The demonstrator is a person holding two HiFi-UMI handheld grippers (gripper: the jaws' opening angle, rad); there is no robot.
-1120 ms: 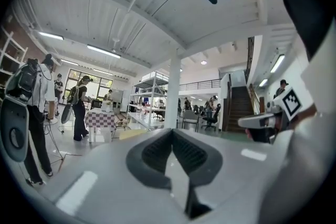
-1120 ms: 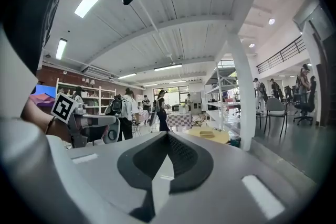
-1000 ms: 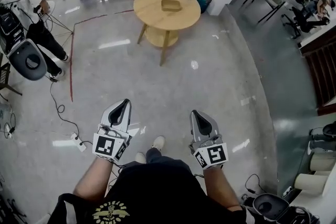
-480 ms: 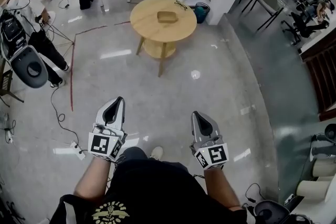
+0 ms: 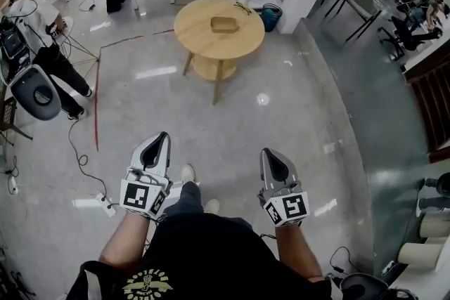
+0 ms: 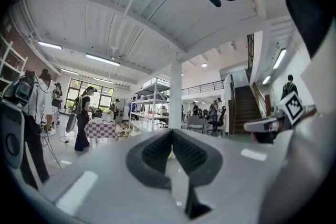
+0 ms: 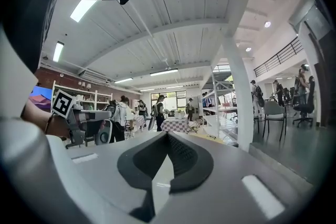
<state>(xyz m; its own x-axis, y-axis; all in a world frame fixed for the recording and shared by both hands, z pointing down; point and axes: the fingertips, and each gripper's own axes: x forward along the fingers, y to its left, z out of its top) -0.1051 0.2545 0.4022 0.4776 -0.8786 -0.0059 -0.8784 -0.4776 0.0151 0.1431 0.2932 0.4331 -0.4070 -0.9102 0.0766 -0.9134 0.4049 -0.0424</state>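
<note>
Glossy floor [image 5: 295, 130]; tools [image 5: 163, 138] [image 5: 266, 152] closed.

I hold both arms low in front of my body, forearms bare, roughly parallel and well apart. My left gripper [image 5: 162, 138] points forward. Its two fingers [image 6: 153, 155] are pressed together at the tips with nothing between them, and its marker cube [image 5: 140, 194] sits just behind the fingers, at my wrist. My right gripper [image 5: 268, 152] is posed the same way, fingers closed tip to tip and empty, its cube behind them and my right forearm [image 5: 295, 256] running back toward my torso.
</note>
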